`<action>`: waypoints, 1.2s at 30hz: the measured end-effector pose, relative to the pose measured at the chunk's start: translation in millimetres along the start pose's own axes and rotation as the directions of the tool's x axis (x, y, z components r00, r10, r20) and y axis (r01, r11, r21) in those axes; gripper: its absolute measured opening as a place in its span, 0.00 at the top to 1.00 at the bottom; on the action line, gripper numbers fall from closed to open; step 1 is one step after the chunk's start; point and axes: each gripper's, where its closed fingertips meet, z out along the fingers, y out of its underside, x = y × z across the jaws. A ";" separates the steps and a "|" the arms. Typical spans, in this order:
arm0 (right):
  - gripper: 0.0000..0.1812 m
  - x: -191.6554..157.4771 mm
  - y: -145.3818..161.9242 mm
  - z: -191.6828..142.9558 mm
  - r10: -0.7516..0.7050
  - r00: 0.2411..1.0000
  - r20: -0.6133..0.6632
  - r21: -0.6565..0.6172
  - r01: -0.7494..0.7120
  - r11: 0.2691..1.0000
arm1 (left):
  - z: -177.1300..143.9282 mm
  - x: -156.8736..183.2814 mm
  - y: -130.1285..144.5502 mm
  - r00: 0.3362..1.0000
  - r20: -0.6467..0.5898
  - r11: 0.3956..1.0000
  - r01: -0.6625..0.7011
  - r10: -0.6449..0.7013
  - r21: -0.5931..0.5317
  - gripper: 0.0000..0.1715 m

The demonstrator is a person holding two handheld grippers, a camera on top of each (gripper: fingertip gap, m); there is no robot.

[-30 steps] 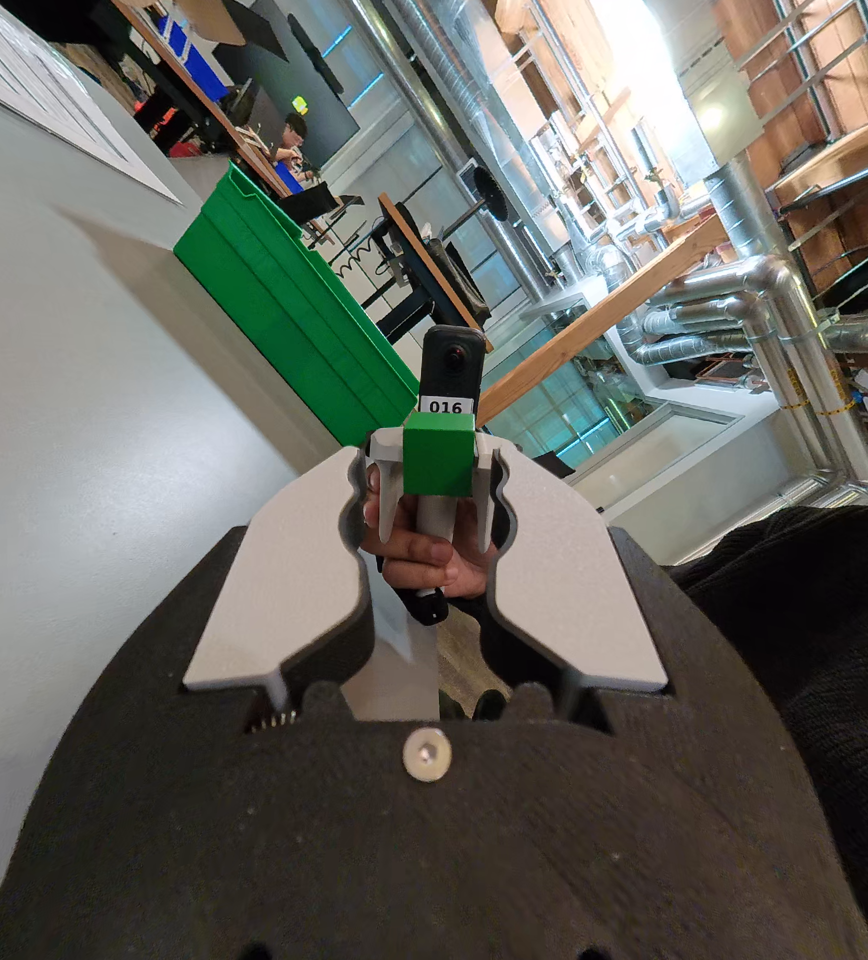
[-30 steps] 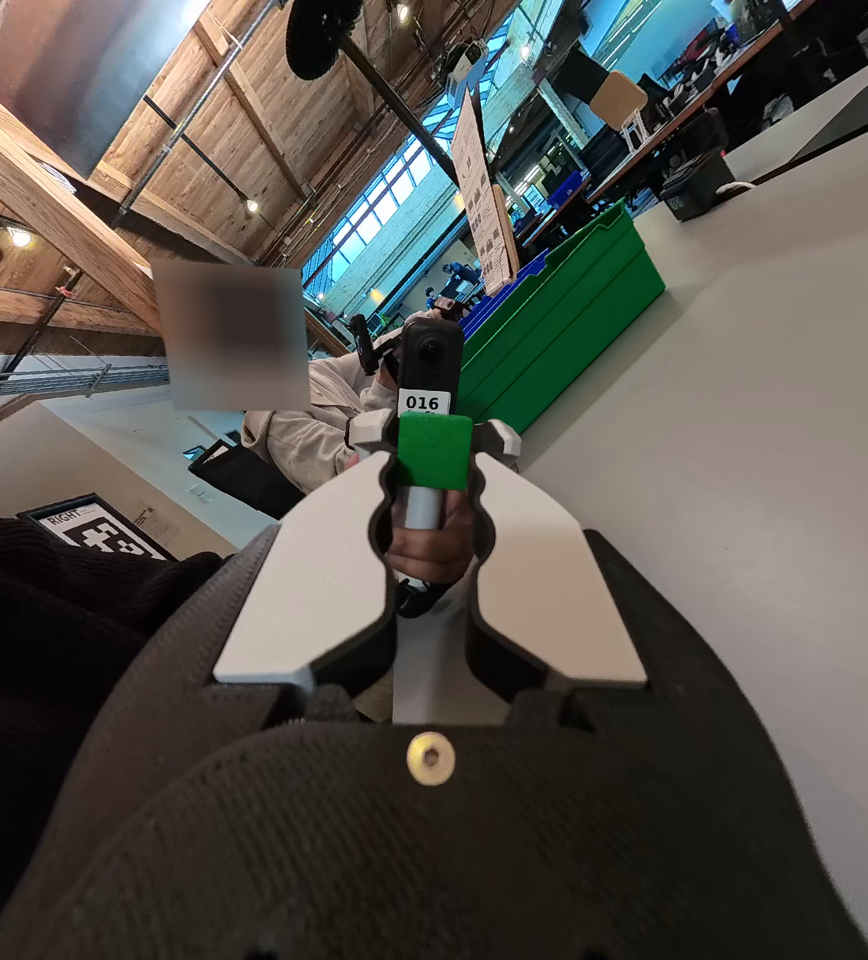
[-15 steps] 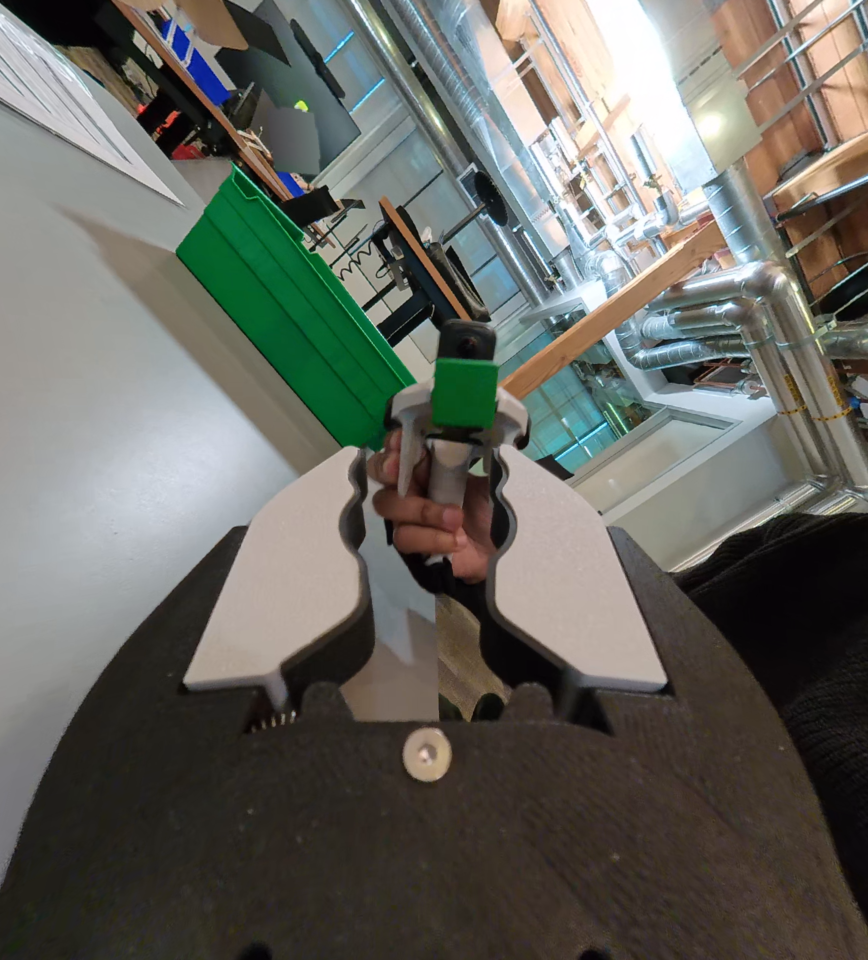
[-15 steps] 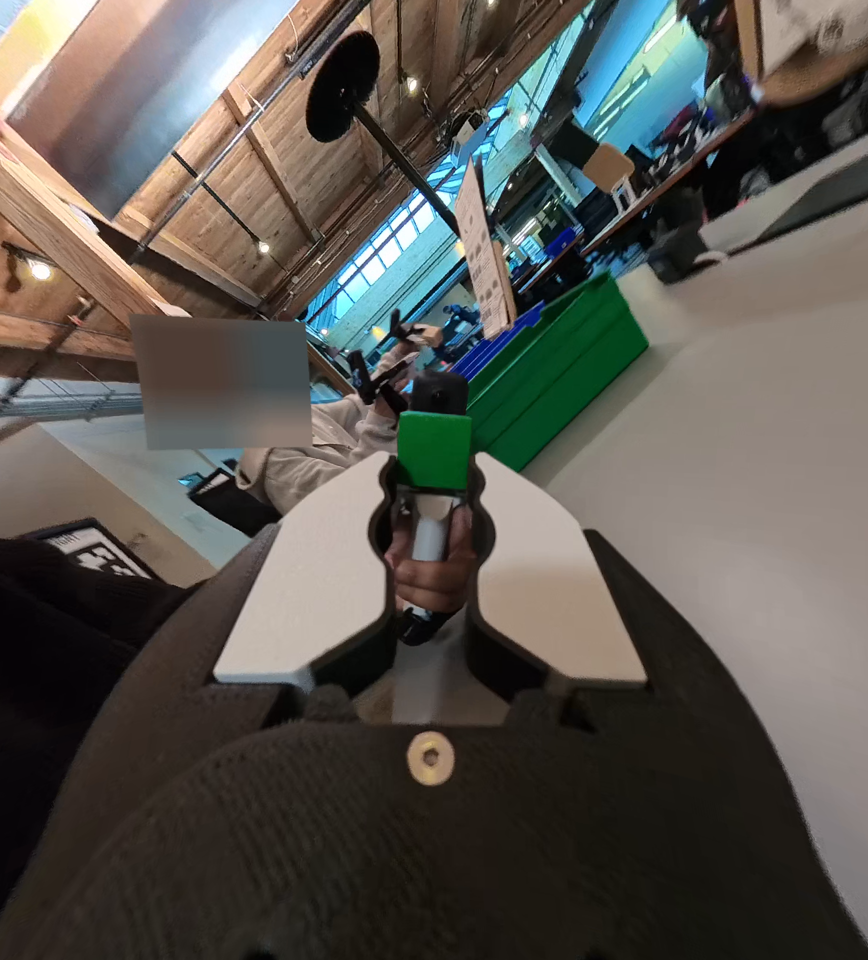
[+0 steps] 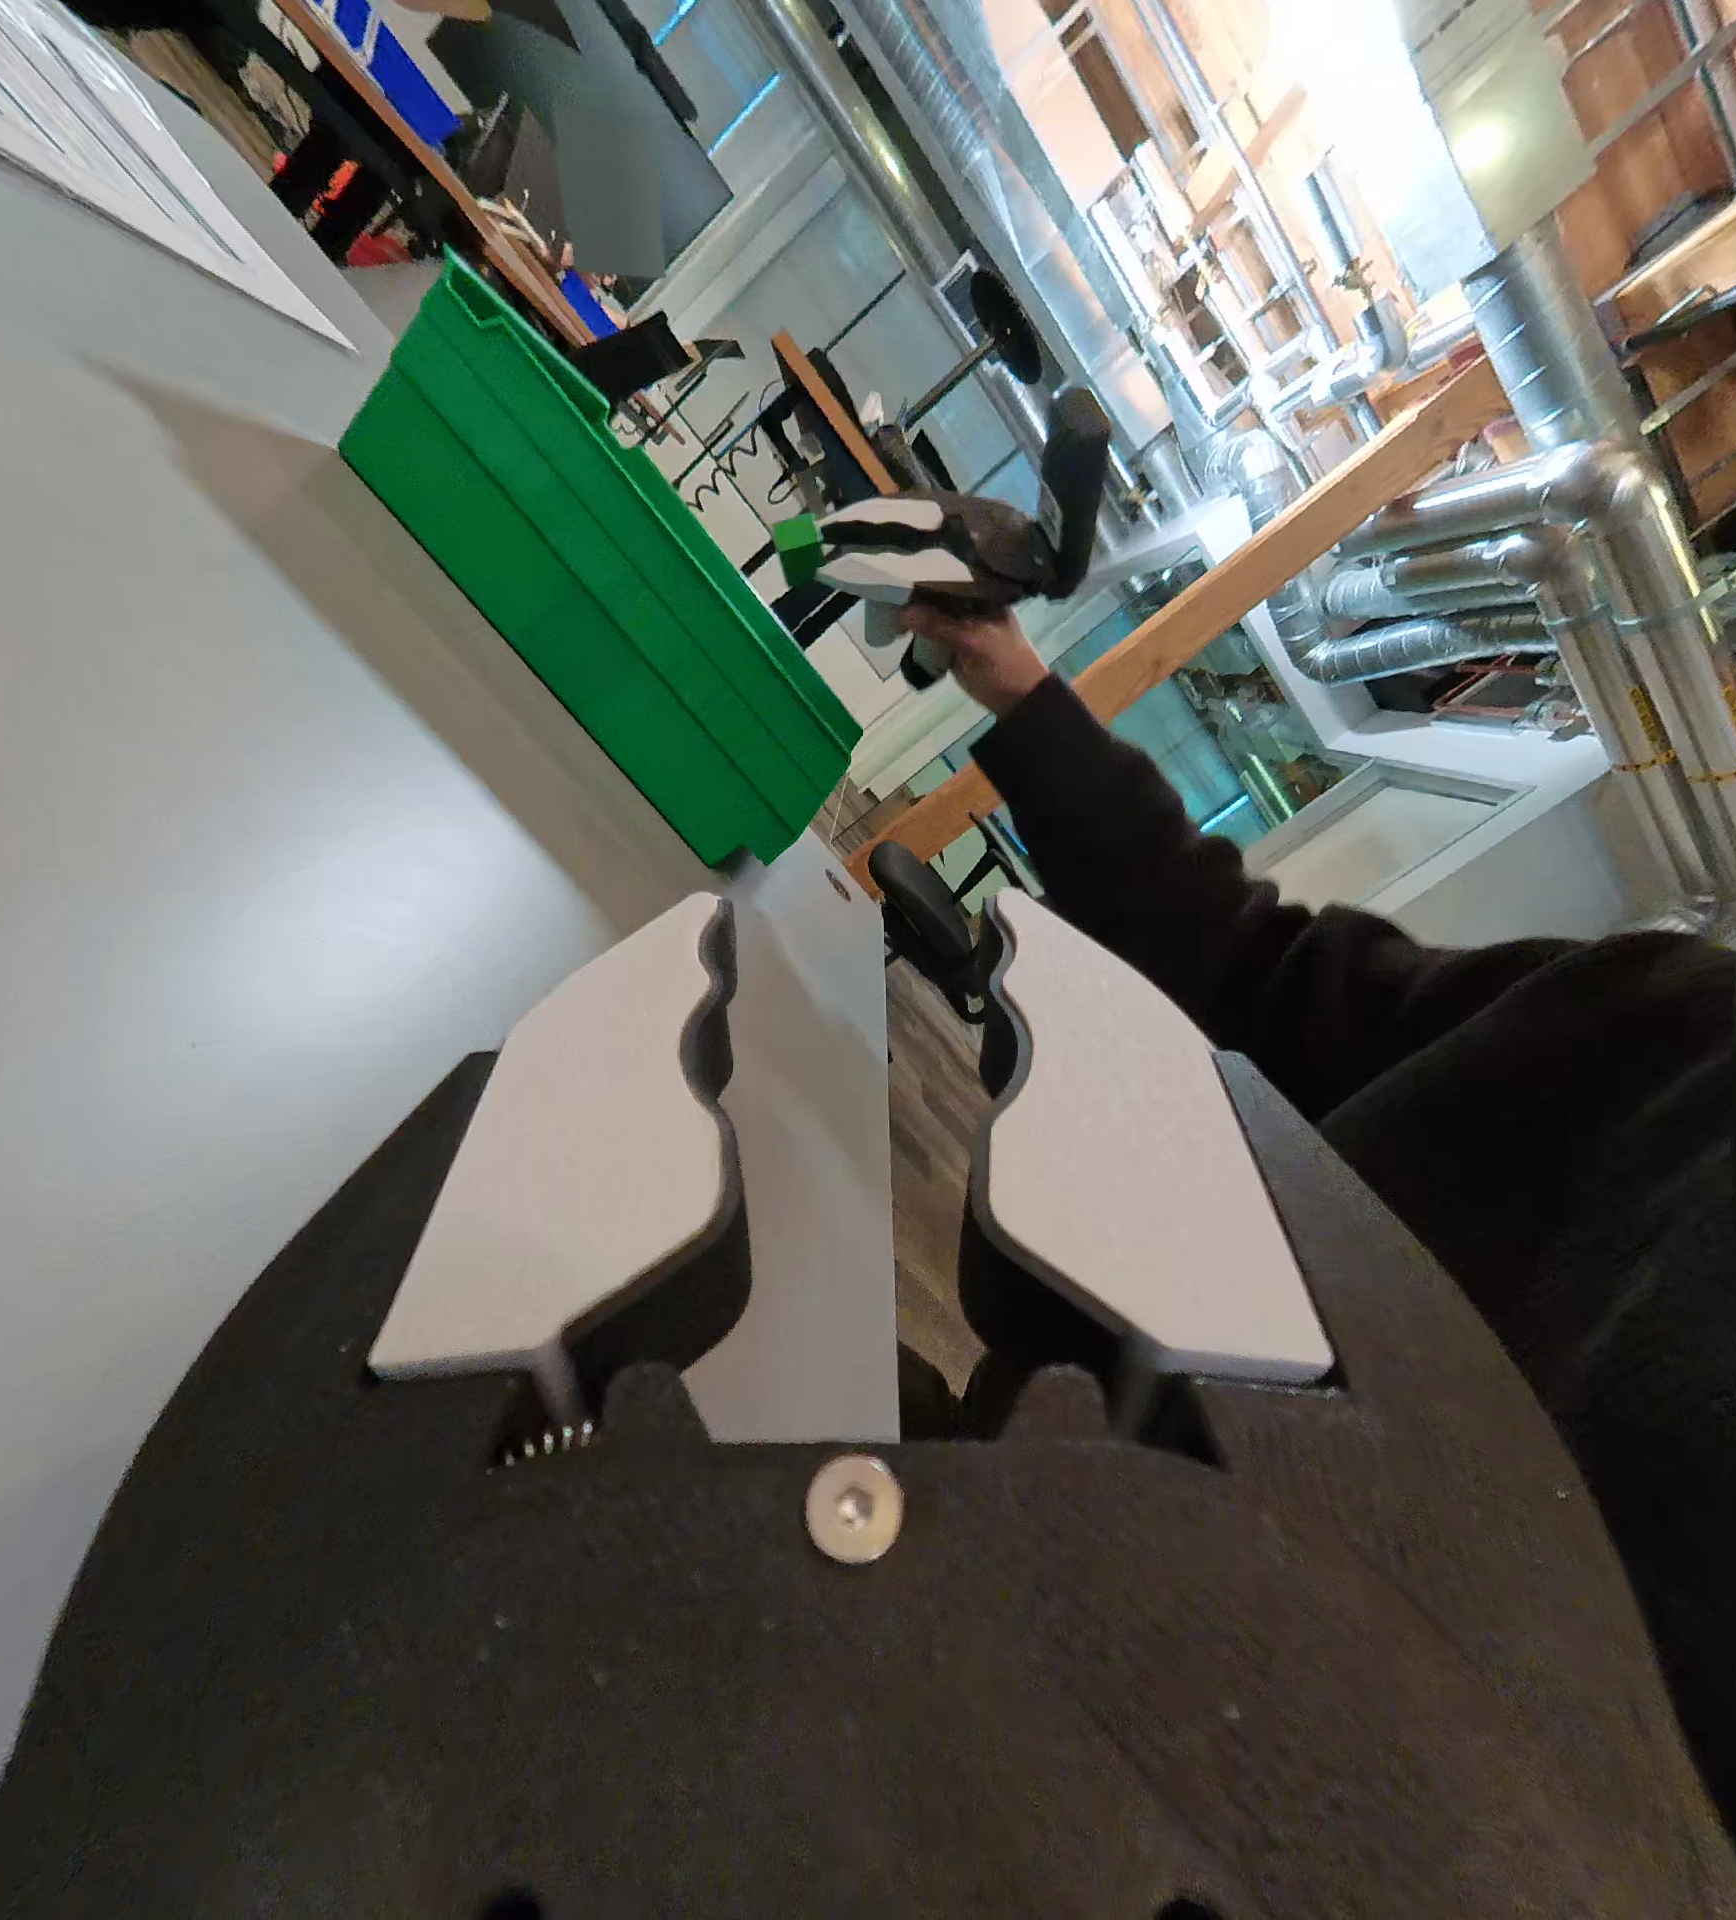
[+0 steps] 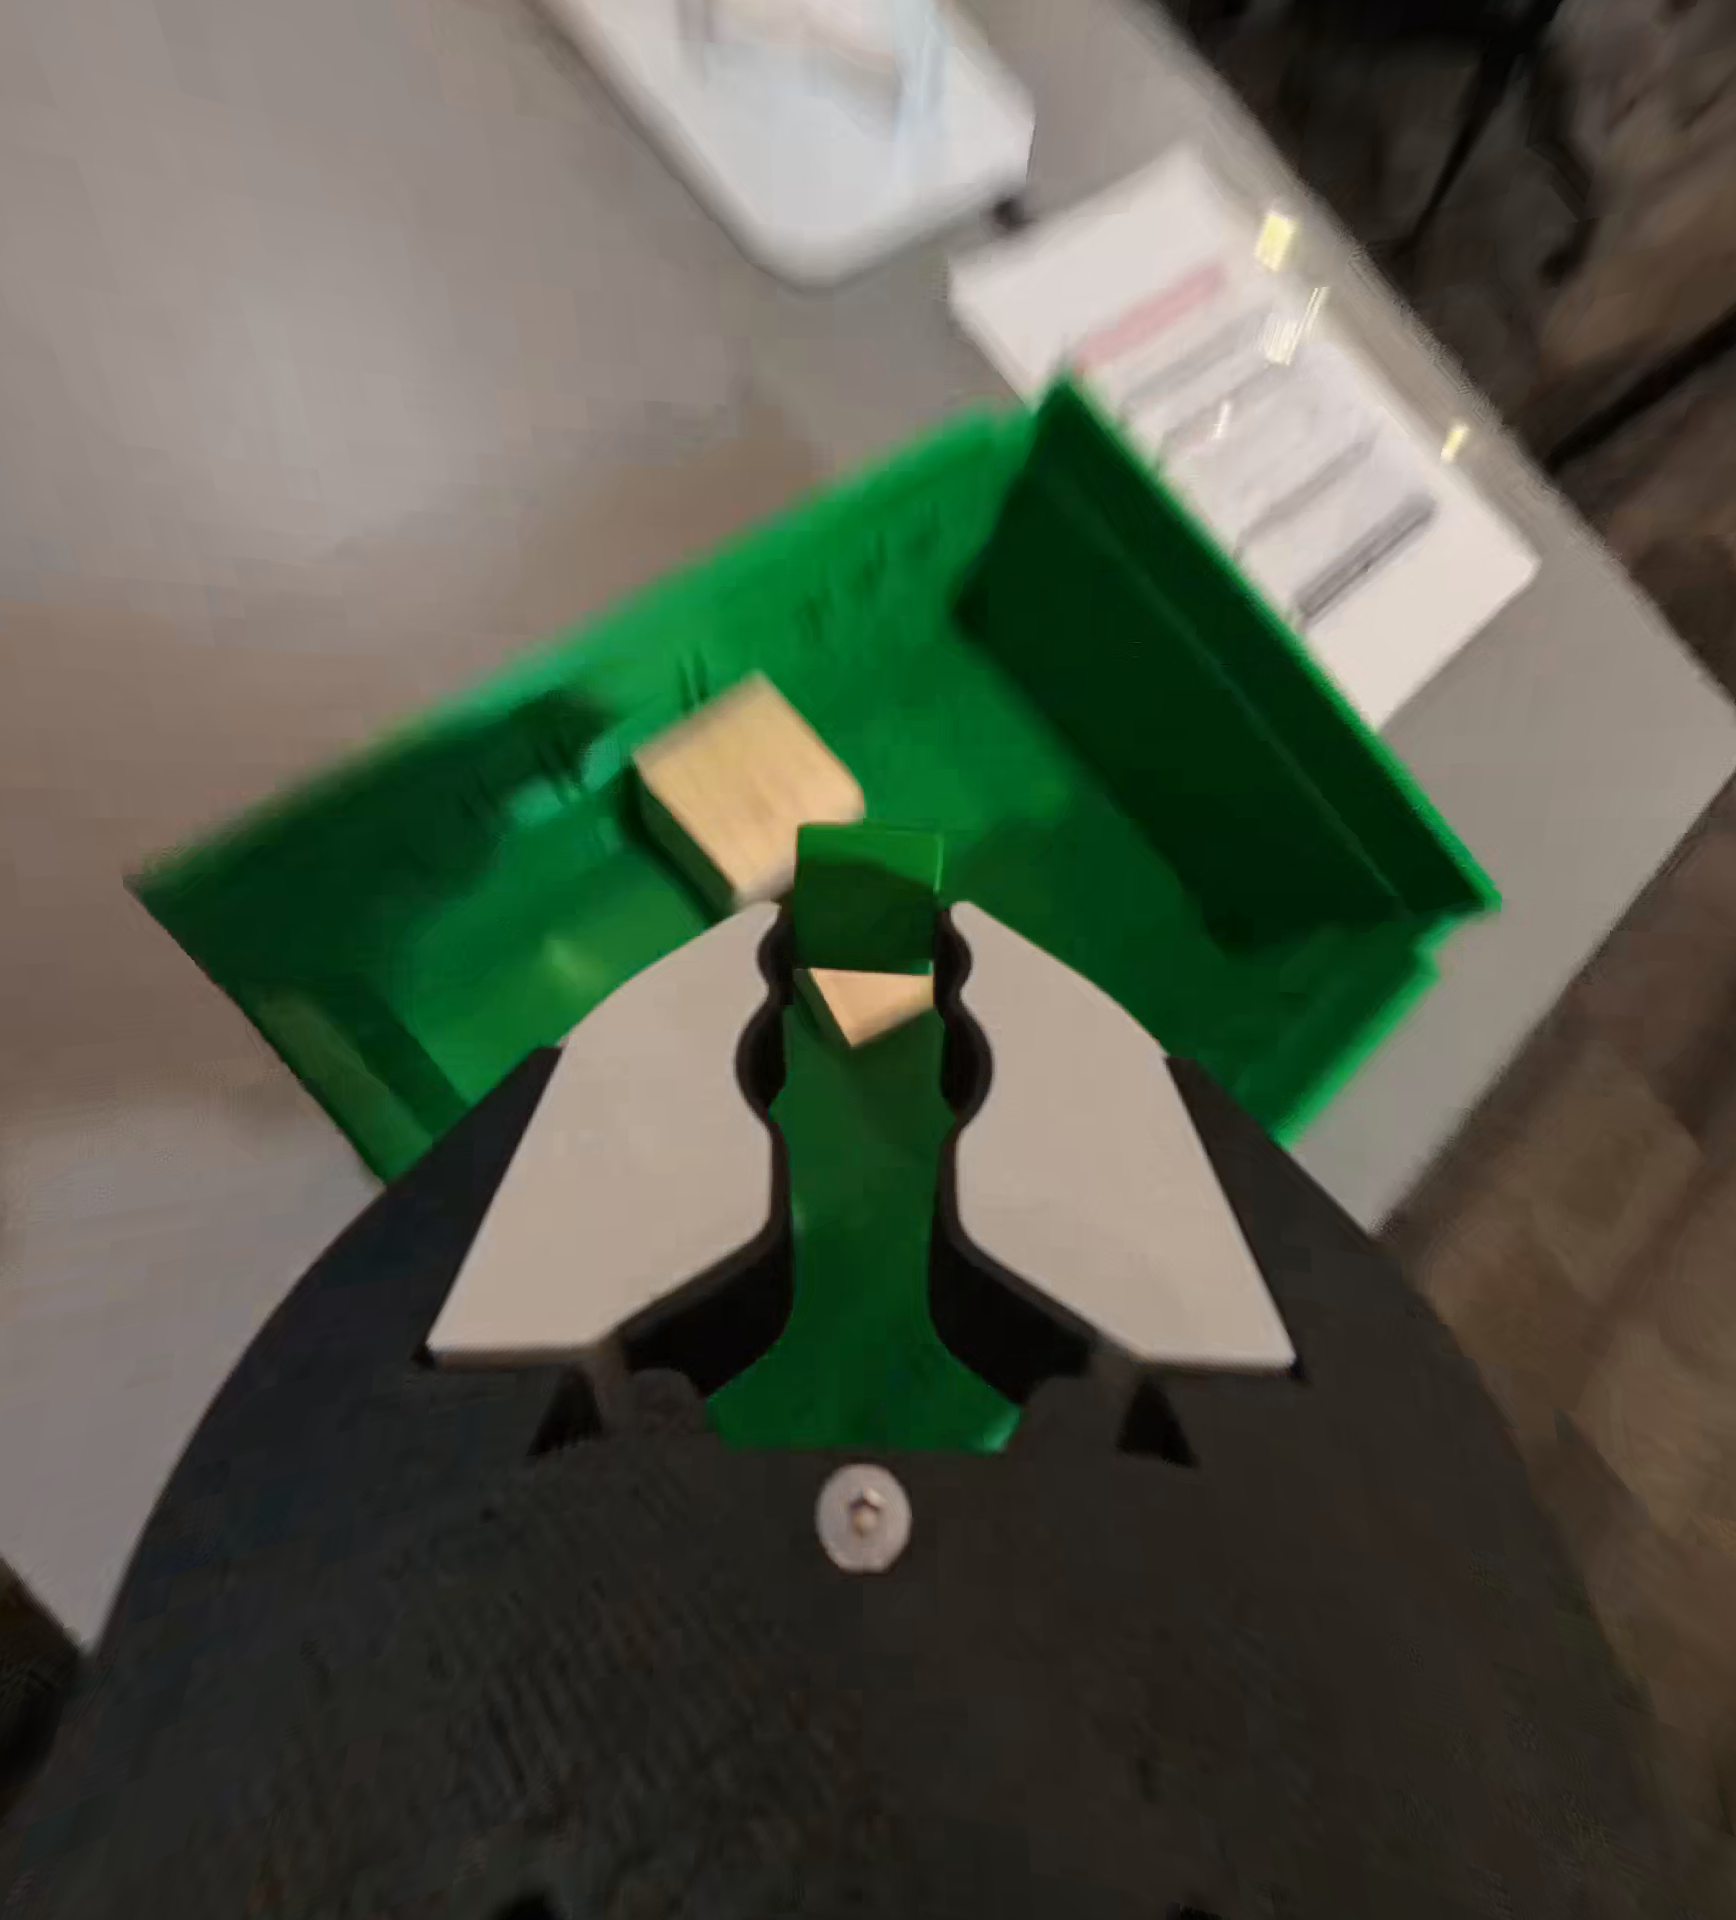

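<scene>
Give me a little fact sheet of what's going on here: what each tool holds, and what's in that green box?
right tool: shut on green cube, above the bin; view blurred
left tool: open, empty, apart from the bin
green bin: on grey table
in bin: wooden block; a second wooden block shows under the cube
beside bin: papers

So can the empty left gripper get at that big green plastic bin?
Probably yes. The left gripper is open and empty, and only bare grey table lies between it and the green plastic bin.
</scene>
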 end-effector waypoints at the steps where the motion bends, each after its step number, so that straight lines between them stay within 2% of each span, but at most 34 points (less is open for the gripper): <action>1: 0.85 8.5 21.3 3.6 -0.050 0.999 0.017 -0.109 0.051 0.993 | 2.5 -1.0 4.2 1.000 0.004 1.000 -0.003 0.003 -0.017 0.74; 3: 0.85 16.1 60.9 13.0 -0.177 0.981 0.075 -0.307 0.192 0.932 | 7.3 -2.4 12.9 1.000 0.008 0.999 -0.007 0.007 -0.052 0.74; 5: 0.85 17.0 88.4 23.5 -0.306 0.941 0.146 -0.428 0.339 0.838 | 11.4 -2.9 20.0 1.000 0.009 0.997 -0.012 0.012 -0.080 0.74; 7: 0.85 13.8 96.4 35.1 -0.387 0.899 0.206 -0.451 0.438 0.778 | 14.6 -3.7 24.5 1.000 0.012 0.996 -0.015 0.016 -0.091 0.74; 17: 0.85 15.2 108.4 66.2 -0.443 0.790 0.424 -0.465 0.610 0.642 | 24.2 -7.4 31.7 0.999 0.030 0.995 -0.025 0.028 -0.092 0.74; 20: 0.85 19.3 112.0 73.3 -0.462 0.778 0.425 -0.456 0.625 0.633 | 27.8 -7.2 31.0 1.000 0.022 0.996 -0.016 0.018 -0.088 0.74; 23: 0.85 19.5 110.7 75.0 -0.439 0.795 0.419 -0.439 0.600 0.668 | 31.7 -7.3 31.4 1.000 0.015 0.996 -0.013 0.015 -0.092 0.74; 26: 0.85 24.4 114.0 76.1 -0.462 0.800 0.382 -0.458 0.598 0.657 | 33.1 -8.0 33.8 1.000 0.013 0.995 -0.011 0.012 -0.102 0.74; 29: 0.79 28.0 113.1 79.0 -0.515 0.789 0.334 -0.467 0.614 0.637 | 31.8 -8.6 33.3 1.000 0.015 0.995 -0.006 0.008 -0.098 0.74; 36: 0.69 12.3 96.3 73.8 -0.488 0.804 0.339 -0.446 0.594 0.669 | 28.3 -6.4 27.0 1.000 0.009 0.997 -0.004 0.005 -0.073 0.75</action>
